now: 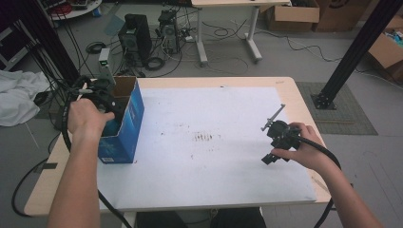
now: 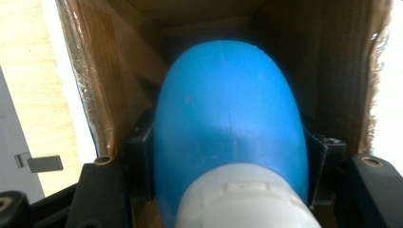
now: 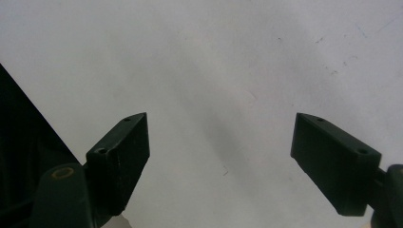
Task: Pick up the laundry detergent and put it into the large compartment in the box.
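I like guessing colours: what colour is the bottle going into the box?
Blue bottle with a white cap; the left gripper view shows it best.

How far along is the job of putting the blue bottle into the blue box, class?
Done: the blue bottle is picked up and already inside the open blue box. In hand: the left gripper is clamped on its sides. Left: releasing it and drawing out. The right gripper waits open over the white mat.

grey floor [image 1: 228, 71] strewn with cables, a pale desk [image 1: 237, 4] behind, cardboard boxes [image 1: 292, 14] at the back.
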A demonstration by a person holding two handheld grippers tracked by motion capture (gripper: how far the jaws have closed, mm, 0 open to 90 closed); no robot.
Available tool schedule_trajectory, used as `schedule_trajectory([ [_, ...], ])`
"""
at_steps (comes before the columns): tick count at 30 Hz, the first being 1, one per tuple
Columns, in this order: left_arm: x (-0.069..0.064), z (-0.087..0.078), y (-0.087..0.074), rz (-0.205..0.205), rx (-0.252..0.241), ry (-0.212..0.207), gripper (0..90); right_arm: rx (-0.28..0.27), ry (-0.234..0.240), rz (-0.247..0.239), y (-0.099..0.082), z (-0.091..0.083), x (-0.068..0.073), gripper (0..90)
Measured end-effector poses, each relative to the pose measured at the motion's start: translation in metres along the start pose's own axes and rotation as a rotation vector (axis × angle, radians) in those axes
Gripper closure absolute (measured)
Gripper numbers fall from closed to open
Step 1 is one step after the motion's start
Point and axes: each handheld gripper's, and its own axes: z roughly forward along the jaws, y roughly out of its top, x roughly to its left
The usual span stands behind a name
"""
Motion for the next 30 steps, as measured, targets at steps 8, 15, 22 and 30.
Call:
schedule_trajectory([
  [8,0.0006,0.0045,-0.0014,-0.002,-0.006,0.002,37.7,-0.004,0.0,0.004,-0.0015,0.0003,0.0,20.5],
  [15,0.0004,0.0052,-0.0015,0.006,-0.009,0.003,37.6,-0.005,0.001,0.004,-0.0025,0.0001,0.0008,20.5],
  [22,0.0034,0.0059,-0.0018,-0.002,-0.017,-0.009,37.3,-0.003,0.002,0.006,-0.0034,0.0013,0.0015,20.6],
  [30,0.0063,0.0063,-0.0019,-0.008,-0.017,-0.022,37.2,-0.002,0.003,0.014,-0.0038,0.001,0.0003,20.5],
])
